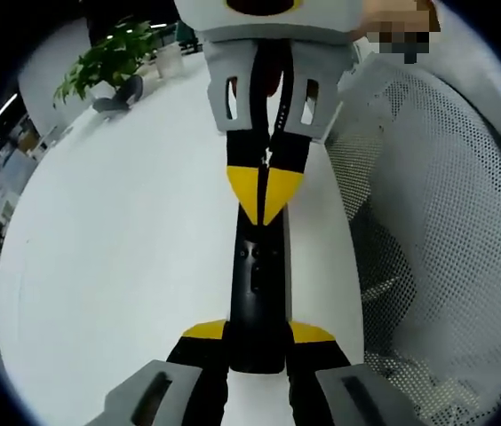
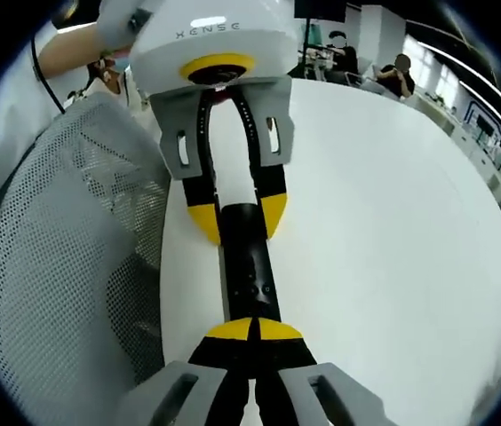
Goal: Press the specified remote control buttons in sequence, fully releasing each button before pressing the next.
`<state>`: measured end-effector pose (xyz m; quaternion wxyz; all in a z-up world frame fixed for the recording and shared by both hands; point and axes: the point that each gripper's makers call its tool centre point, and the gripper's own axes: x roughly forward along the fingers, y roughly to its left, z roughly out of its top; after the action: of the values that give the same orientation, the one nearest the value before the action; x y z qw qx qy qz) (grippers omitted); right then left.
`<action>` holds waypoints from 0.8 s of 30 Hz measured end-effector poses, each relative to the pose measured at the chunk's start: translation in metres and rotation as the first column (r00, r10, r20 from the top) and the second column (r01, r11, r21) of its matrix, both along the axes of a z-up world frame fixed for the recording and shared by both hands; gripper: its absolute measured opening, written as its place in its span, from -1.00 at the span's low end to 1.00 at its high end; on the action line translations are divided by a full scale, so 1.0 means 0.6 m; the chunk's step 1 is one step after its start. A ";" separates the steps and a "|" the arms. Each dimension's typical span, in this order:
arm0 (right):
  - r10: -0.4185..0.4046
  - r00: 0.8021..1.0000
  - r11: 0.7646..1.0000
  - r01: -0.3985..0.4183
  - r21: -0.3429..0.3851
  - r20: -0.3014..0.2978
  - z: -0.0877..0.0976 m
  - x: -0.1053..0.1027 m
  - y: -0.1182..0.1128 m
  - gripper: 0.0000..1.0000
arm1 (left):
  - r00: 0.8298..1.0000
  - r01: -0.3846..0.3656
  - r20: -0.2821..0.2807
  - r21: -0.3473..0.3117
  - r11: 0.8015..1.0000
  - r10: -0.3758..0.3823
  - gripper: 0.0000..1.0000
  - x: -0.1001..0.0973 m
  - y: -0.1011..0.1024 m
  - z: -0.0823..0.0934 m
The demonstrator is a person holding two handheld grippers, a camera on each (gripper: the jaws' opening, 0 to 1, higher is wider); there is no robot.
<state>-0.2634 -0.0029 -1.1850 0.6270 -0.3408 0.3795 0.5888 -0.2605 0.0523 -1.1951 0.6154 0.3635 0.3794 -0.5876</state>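
Desk: large, white, takes up the left and centre of the left gripper view and the right half of the right gripper view. A mesh chair sits along the right of the left gripper view; in the right gripper view it covers the left side. A potted plant stands on the desk at upper left of the left gripper view. People sit far off at the top of the right gripper view.

Remote control: black, slim, lying near the desk edge, centre of both views, running bottom to top.

Left gripper: fingers parted just enough to clamp the near end of the remote control, one yellow tip on each side. Steady hold.

Right gripper: fingers drawn together, yellow tips meeting in a point, nothing held. In the left gripper view that point comes down from the top and sits on or just above the remote's upper face, close to the small buttons.

Progress: a press looks to be in hand, but contact cannot be confirmed. The pictures show no display or indicator, so how many presses are done cannot be told. At minimum, releasing this button is left.
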 end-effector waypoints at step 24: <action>0.013 0.999 1.000 -0.012 -0.009 0.042 0.000 0.004 -0.022 -1.00 | 1.000 -0.003 -0.008 -0.077 0.997 0.003 -0.55 0.000 0.001 0.000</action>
<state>-0.2610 -0.0161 -1.1848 0.6298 -0.3583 0.3665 0.5837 -0.2602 0.0530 -1.1949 0.6283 0.3368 0.3594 -0.6022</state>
